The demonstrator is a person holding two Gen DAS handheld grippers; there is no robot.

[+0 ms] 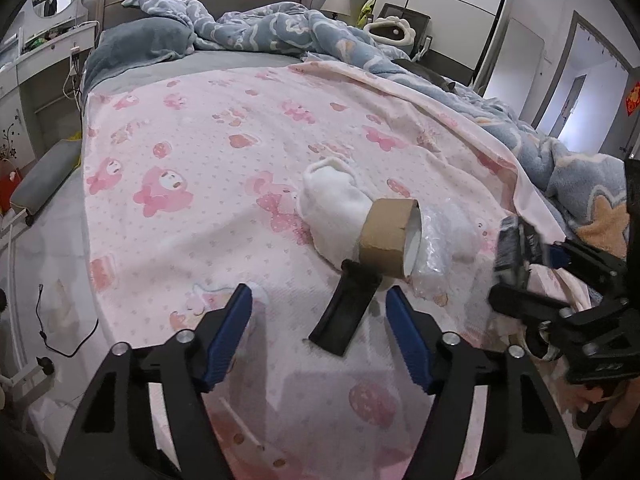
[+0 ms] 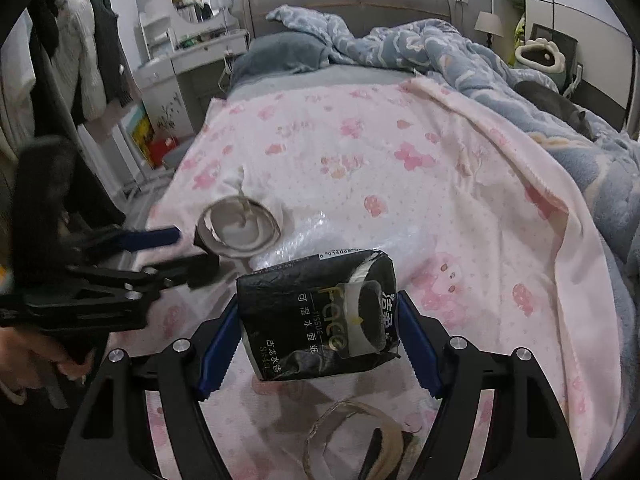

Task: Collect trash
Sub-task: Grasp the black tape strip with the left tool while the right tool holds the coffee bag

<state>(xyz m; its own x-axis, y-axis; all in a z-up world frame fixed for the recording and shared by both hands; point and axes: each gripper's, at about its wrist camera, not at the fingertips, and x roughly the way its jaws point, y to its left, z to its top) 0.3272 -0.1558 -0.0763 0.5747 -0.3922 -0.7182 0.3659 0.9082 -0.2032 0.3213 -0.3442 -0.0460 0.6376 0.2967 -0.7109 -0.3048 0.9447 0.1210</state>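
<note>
My left gripper (image 1: 320, 320) is open above the pink bedsheet; a flat black piece (image 1: 346, 312) lies between its blue fingers. Just beyond stands an empty brown cardboard tape roll (image 1: 388, 236), with a white sock (image 1: 332, 208) behind it and clear bubble wrap (image 1: 436, 240) to its right. My right gripper (image 2: 318, 320) is shut on a black tissue pack (image 2: 320, 312) and holds it above the sheet. It shows at the right of the left wrist view (image 1: 516, 248). The left gripper shows blurred in the right wrist view (image 2: 180, 252), beside the roll (image 2: 240, 228).
The bed (image 1: 200, 152) has a rumpled blue blanket (image 1: 300, 28) at its head and right side. Another tape ring (image 2: 356, 436) lies under my right gripper. A dressing table (image 2: 188, 52) and hanging clothes (image 2: 88, 48) stand left of the bed. A cable (image 1: 60, 332) lies on the floor.
</note>
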